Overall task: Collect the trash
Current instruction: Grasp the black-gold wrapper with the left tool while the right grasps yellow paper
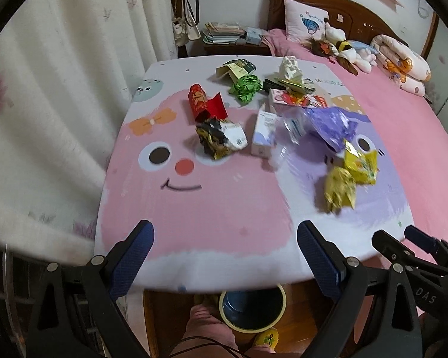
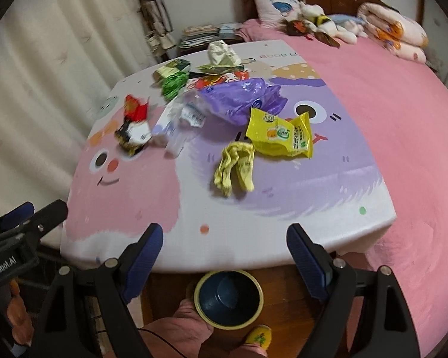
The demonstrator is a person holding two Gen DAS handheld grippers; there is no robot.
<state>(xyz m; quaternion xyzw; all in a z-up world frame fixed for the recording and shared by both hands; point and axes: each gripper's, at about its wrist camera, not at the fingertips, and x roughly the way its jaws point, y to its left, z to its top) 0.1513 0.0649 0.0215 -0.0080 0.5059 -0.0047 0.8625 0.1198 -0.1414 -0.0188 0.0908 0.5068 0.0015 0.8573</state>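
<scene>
Crumpled yellow foil wrapper (image 2: 236, 167) lies nearest on the cartoon-print board (image 2: 230, 238) laid over the pink bed, touching a flat yellow snack packet (image 2: 280, 134); more litter sits farther back. Navy bin with yellow rim (image 2: 228, 299) sits on the floor below. Left gripper (image 1: 225, 256) and right gripper (image 2: 225, 256) both spread, empty. Judged: nothing collected yet; next, right reaches forward, pinches the wrapper.

The left gripper (image 1: 225, 232) hangs with its fingers (image 1: 140, 238) spread wide, empty. The right gripper (image 2: 225, 235) hangs beside it, likewise wide and empty.
</scene>
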